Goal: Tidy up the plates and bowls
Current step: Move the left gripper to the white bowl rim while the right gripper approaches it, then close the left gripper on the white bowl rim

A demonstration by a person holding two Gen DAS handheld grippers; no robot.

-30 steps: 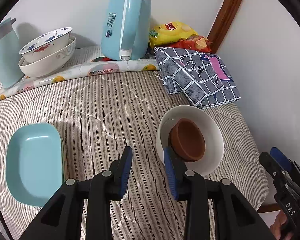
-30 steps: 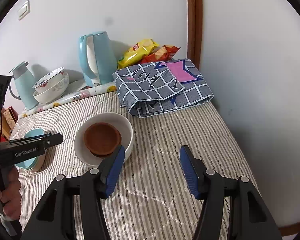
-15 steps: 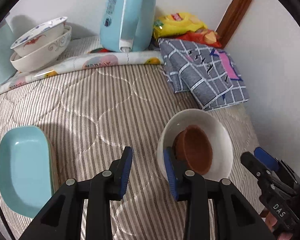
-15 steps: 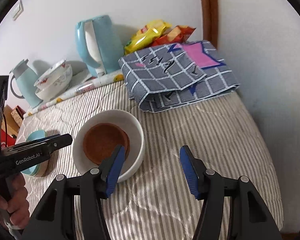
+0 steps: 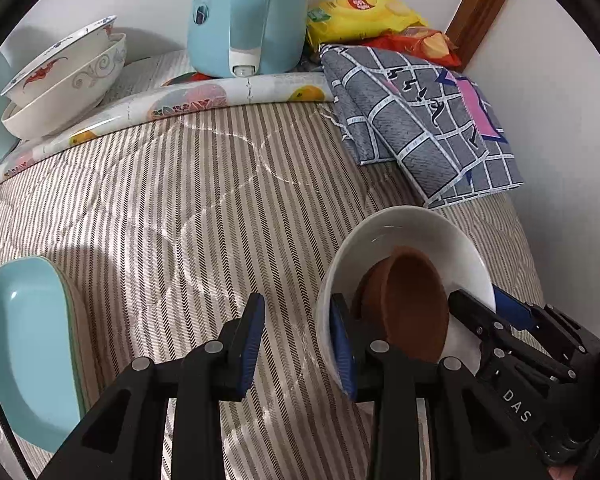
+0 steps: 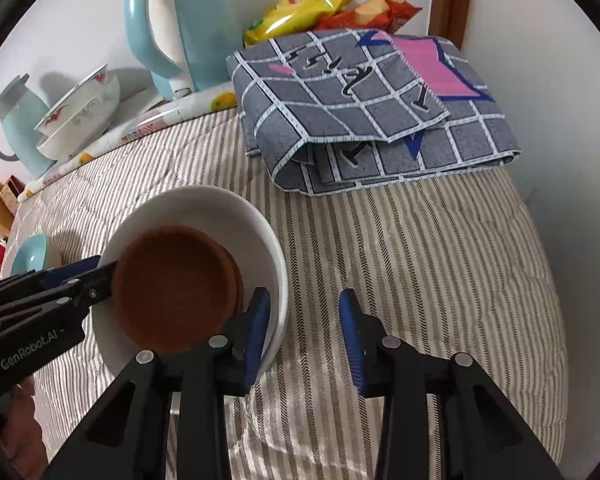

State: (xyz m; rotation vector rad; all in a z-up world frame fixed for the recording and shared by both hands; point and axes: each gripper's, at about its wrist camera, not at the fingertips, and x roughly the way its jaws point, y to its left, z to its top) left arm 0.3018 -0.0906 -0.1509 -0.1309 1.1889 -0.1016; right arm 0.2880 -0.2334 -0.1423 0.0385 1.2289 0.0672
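I have both tongs spread and pinching nothing, one at each side of the white bowl point(image 6: 223, 216), which sits on the striped cloth point(image 5: 179, 200) with the brown bowl point(image 6: 171, 292) nested inside it. My left tongs point(image 5: 297, 340) straddle the white bowl's rim on the side toward the teal dish point(image 5: 23, 344), one finger point(image 5: 342, 340) inside, the other out. My right tongs point(image 6: 304, 338) do the same on the side away from that dish, with a finger point(image 6: 257, 326) over the rim. My worry is the brown bowl: it looks loose and sits off-centre in the white bowl, so if I close and lift unevenly it could slide and tip out. The glazed rim may also slip from a shallow pinch, and the soft cloth under the white bowl gives little steadying.
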